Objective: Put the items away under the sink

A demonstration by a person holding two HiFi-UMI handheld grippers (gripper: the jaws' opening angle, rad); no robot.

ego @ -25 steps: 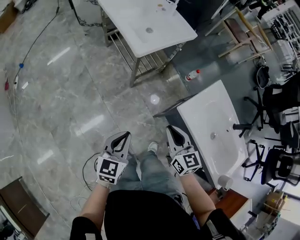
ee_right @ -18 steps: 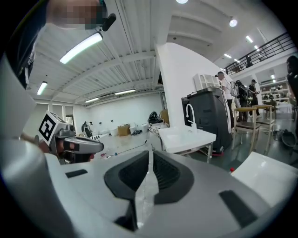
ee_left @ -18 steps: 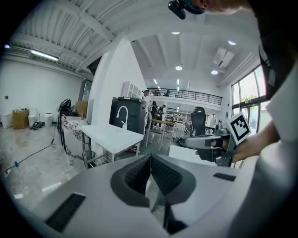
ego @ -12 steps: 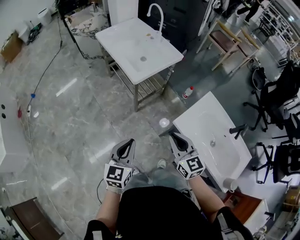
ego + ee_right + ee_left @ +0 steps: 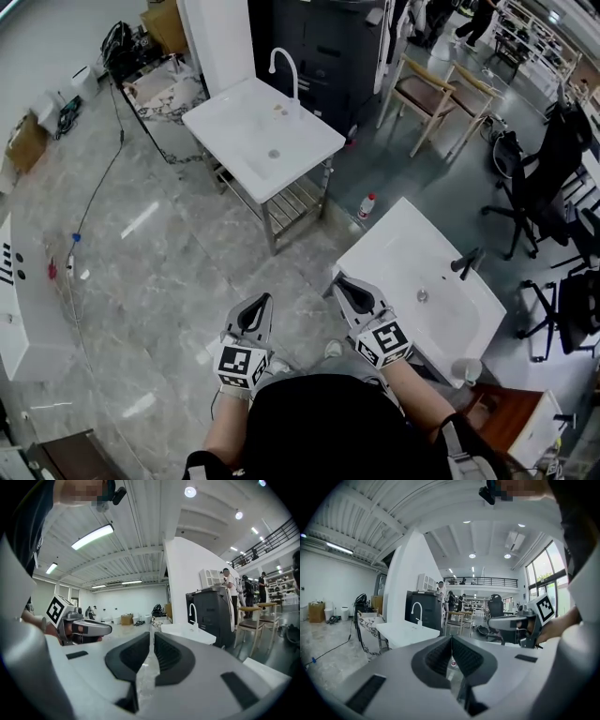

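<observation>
Both grippers are held side by side over the grey marble floor, in front of the person's body. My left gripper (image 5: 262, 299) is shut with nothing in it, its pads meeting at the tip (image 5: 451, 638). My right gripper (image 5: 337, 279) is also shut and empty (image 5: 152, 633), and sits just left of the near white sink (image 5: 394, 246). A second white sink with a curved tap (image 5: 244, 127) stands farther off on a metal frame with a slatted shelf (image 5: 298, 200) under it. A small red-capped bottle (image 5: 367, 205) stands on the floor between the two sinks.
Wooden chairs (image 5: 427, 98) and black office chairs (image 5: 534, 187) fill the right side. A black cabinet (image 5: 319, 47) and a white pillar (image 5: 220, 37) stand behind the far sink. Cables (image 5: 94, 202) trail across the floor on the left. A cup (image 5: 466, 371) sits at the near sink's corner.
Both grippers have risen together, still shut and level with each other. The head view has lifted, so the far sink, its tap and the cabinet behind it now show in full.
</observation>
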